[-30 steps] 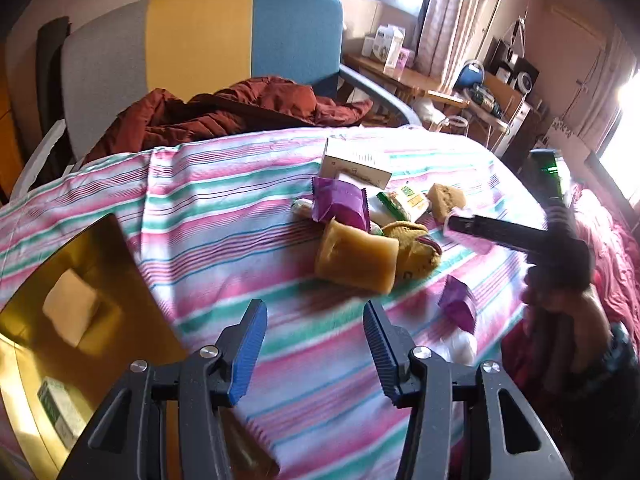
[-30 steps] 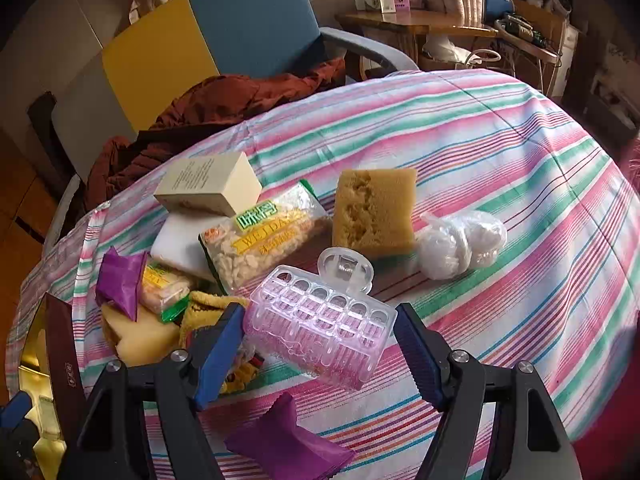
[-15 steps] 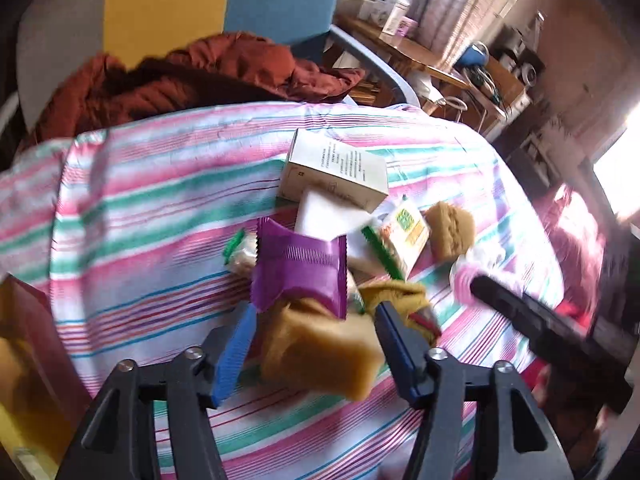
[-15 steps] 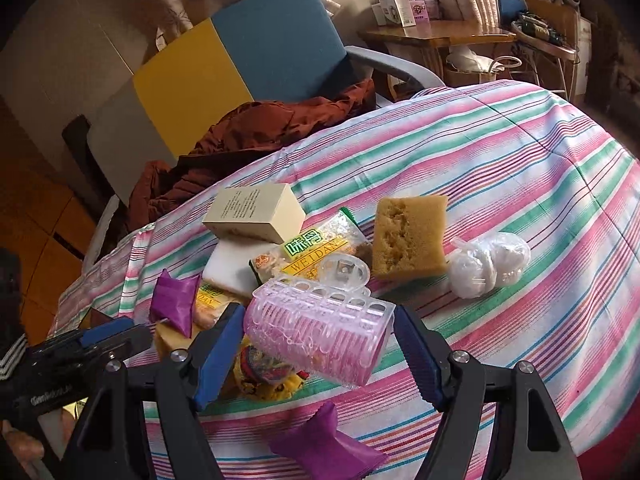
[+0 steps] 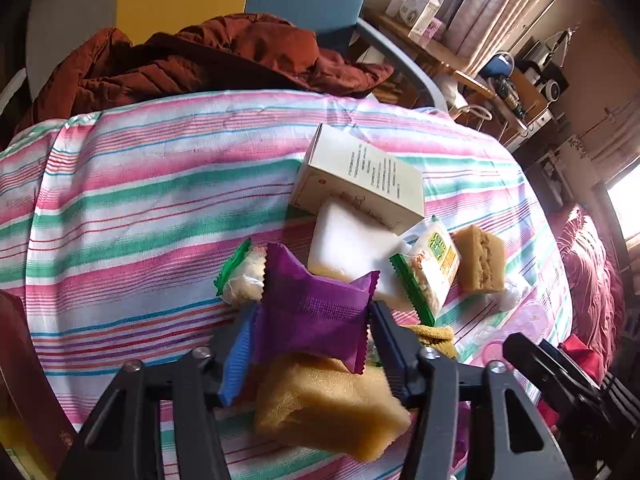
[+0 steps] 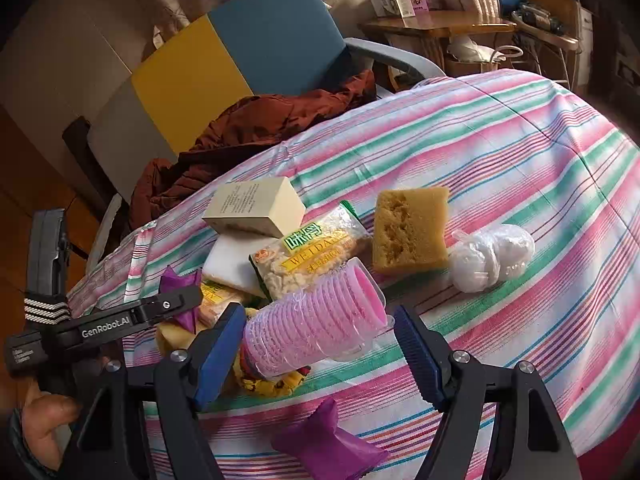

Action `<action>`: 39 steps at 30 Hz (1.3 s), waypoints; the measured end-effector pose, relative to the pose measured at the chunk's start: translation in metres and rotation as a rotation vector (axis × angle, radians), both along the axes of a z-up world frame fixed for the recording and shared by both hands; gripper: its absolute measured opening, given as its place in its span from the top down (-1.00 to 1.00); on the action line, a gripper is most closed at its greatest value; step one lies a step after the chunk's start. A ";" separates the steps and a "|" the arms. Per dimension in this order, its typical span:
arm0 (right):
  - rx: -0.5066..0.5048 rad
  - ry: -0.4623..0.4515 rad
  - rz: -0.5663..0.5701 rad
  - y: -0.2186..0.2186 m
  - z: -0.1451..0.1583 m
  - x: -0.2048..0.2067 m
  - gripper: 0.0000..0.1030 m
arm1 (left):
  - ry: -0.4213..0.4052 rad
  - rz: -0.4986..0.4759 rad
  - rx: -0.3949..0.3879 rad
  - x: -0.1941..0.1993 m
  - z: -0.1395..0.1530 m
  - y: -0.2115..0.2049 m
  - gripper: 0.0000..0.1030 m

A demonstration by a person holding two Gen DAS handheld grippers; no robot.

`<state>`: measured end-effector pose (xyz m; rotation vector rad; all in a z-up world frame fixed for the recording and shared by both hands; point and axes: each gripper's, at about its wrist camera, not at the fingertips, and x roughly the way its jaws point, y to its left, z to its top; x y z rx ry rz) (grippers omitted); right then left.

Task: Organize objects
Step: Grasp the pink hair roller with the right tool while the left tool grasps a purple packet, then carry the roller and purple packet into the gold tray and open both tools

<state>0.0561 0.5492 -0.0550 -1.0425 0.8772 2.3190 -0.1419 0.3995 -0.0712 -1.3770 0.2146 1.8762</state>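
Note:
On the striped tablecloth [image 5: 132,208] lies a pile of small goods. My left gripper [image 5: 312,336] is closing on a purple packet [image 5: 316,312], and both pads touch its sides. A yellow sponge [image 5: 328,404] sits just under the packet. Behind it are a cream box [image 5: 360,176], a white pad [image 5: 348,244], a snack bag [image 5: 432,268] and a second sponge [image 5: 480,260]. My right gripper [image 6: 320,332] is shut on a pink ribbed plastic container [image 6: 316,320], held above the pile. Another purple packet [image 6: 328,444] lies below it.
A bag of white balls [image 6: 488,256] lies right of the sponge [image 6: 408,232]. A green-ended candy [image 5: 244,276] lies left of the pile. A rust jacket [image 5: 208,60] lies on the yellow and blue chair [image 6: 224,56] behind the table. A dark-rimmed tray edge [image 5: 24,400] shows at lower left.
My left gripper moved from beside the gold tray to the pile, spread around the sponge and purple packet, then narrowed onto the packet. The pink container tilted end-on in my right gripper.

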 end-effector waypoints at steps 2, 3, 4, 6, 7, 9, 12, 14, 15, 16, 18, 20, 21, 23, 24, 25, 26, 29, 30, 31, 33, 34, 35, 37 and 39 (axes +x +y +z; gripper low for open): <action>-0.021 -0.011 -0.008 0.003 -0.005 0.000 -0.49 | 0.024 -0.006 0.025 0.001 0.005 -0.004 0.01; -0.021 -0.022 -0.016 0.004 -0.007 -0.001 -0.52 | 0.035 -0.008 0.046 0.003 0.009 -0.008 0.01; -0.022 -0.042 -0.019 0.006 -0.010 -0.002 -0.55 | 0.044 -0.010 0.068 0.004 0.013 -0.011 0.01; -0.052 -0.061 -0.036 0.011 -0.016 -0.003 -0.74 | 0.055 -0.014 0.103 0.008 0.023 -0.017 0.01; -0.072 -0.058 -0.034 0.013 -0.019 -0.003 -0.79 | 0.059 -0.015 0.116 0.009 0.026 -0.020 0.01; -0.069 -0.075 -0.036 0.013 -0.023 -0.005 -0.79 | 0.063 -0.019 0.140 0.014 0.034 -0.027 0.01; -0.033 -0.143 -0.017 0.010 -0.030 -0.012 -0.67 | 0.065 -0.021 0.173 0.023 0.045 -0.042 0.01; -0.054 -0.194 -0.008 0.010 -0.041 -0.015 -0.67 | 0.063 -0.018 0.192 0.028 0.051 -0.054 0.01; -0.069 -0.205 -0.007 0.010 -0.044 -0.016 -0.67 | 0.062 -0.013 0.200 0.030 0.053 -0.060 0.01; -0.073 -0.210 0.001 0.009 -0.046 -0.016 -0.67 | 0.060 -0.008 0.207 0.031 0.056 -0.067 0.01; -0.059 -0.223 0.009 0.007 -0.046 -0.016 -0.67 | 0.056 0.005 0.219 0.034 0.059 -0.083 0.01; -0.038 -0.241 0.013 0.005 -0.047 -0.016 -0.65 | 0.051 0.020 0.224 0.037 0.061 -0.099 0.01; -0.030 -0.249 0.012 0.004 -0.048 -0.016 -0.46 | 0.047 0.027 0.227 0.038 0.061 -0.106 0.01; -0.032 -0.245 0.020 0.003 -0.048 -0.017 0.02 | 0.039 0.045 0.233 0.043 0.061 -0.122 0.01; -0.024 -0.242 0.019 0.003 -0.047 -0.017 0.26 | 0.038 0.049 0.237 0.044 0.062 -0.129 0.01; -0.002 -0.241 0.016 0.002 -0.045 -0.016 0.26 | 0.038 0.055 0.239 0.047 0.062 -0.136 0.01; 0.015 -0.234 0.012 0.001 -0.042 -0.015 0.27 | 0.039 0.063 0.242 0.051 0.063 -0.146 0.01; 0.042 -0.185 0.002 0.000 -0.031 -0.011 0.30 | 0.046 0.083 0.248 0.058 0.066 -0.167 0.01; 0.049 -0.159 0.003 0.000 -0.026 -0.010 0.30 | 0.050 0.090 0.251 0.060 0.068 -0.177 0.01; 0.053 -0.120 0.009 -0.001 -0.020 -0.009 0.30 | 0.058 0.100 0.255 0.062 0.070 -0.188 0.01; 0.094 -0.054 0.033 -0.009 -0.005 -0.007 0.30 | 0.066 0.125 0.255 0.064 0.073 -0.207 0.01; 0.108 -0.032 0.047 -0.012 0.000 -0.007 0.30 | 0.064 0.143 0.258 0.063 0.074 -0.219 0.01; 0.109 -0.006 0.063 -0.016 0.005 -0.006 0.30 | 0.065 0.164 0.262 0.063 0.075 -0.232 0.01; 0.109 0.038 0.100 -0.026 0.016 -0.008 0.30 | 0.078 0.211 0.257 0.061 0.076 -0.259 0.00; 0.113 0.075 0.139 -0.040 0.028 -0.010 0.30 | 0.081 0.262 0.252 0.059 0.074 -0.283 0.00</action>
